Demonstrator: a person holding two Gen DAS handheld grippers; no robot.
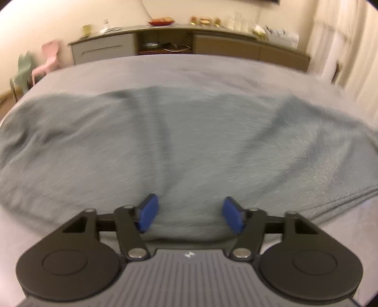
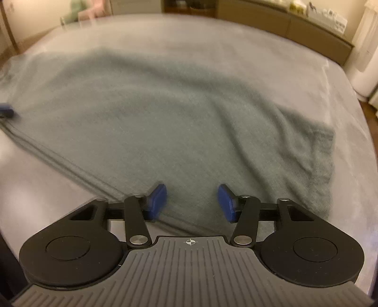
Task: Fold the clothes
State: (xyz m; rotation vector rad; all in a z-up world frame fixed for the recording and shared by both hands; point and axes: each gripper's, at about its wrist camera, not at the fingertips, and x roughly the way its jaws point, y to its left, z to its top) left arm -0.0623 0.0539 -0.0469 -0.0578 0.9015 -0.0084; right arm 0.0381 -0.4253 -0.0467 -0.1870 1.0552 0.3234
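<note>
A wide bed (image 1: 212, 70) covered in pale grey sheeting fills most of both views, and everything else is placed against it. Spread flat over the middle of the bed lies a grey-green garment (image 1: 184, 146), soft knit cloth with long creases fanning away from the near edge; in the right wrist view the same garment (image 2: 165, 113) runs from the left edge across to a rumpled end at the right, its stitched hem slanting down toward the near side of the bed. Beyond the far side of the bed stands a long low sideboard (image 1: 106, 47) with grey drawer fronts and an open shelf, its top crowded with small items too blurred to name, among them a red dish (image 1: 160, 22). Off the bed's far left corner sits a pink chair (image 1: 48, 61). The left gripper (image 1: 189, 213) hangs over the garment's near edge with its blue pads well apart and nothing between them but cloth lying below. The right gripper (image 2: 191, 203) is likewise spread wide above the garment close to the hem, its pads clear of the fabric, gripping nothing.
</note>
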